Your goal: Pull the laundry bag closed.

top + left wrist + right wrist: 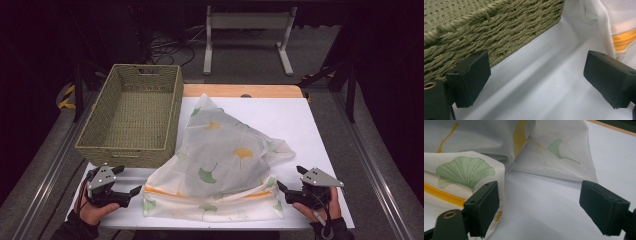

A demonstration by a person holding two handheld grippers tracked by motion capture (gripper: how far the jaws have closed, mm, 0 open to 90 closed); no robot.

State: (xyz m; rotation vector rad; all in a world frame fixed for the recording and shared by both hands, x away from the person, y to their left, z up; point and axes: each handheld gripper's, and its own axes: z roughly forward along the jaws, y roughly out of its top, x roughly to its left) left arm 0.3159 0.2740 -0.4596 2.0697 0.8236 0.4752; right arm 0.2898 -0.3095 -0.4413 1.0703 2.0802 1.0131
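A white mesh bag (225,160) printed with green and yellow ginkgo leaves lies crumpled on the white table sheet (290,115), an orange zip band along its near edge. My left gripper (129,180) stands open just left of the bag's near left corner, nothing between its jaws. In the left gripper view the left gripper (536,72) has the basket (499,27) beyond one jaw and the bag (616,30) beyond the other. My right gripper (290,177) stands open by the bag's near right corner. The right gripper (539,202) has the bag (466,170) close to one jaw.
A woven green-brown basket (132,112), empty, stands at the back left, its near wall just beyond my left gripper. A wooden table edge (240,90) shows behind the sheet. A white metal stand (247,35) is on the floor beyond.
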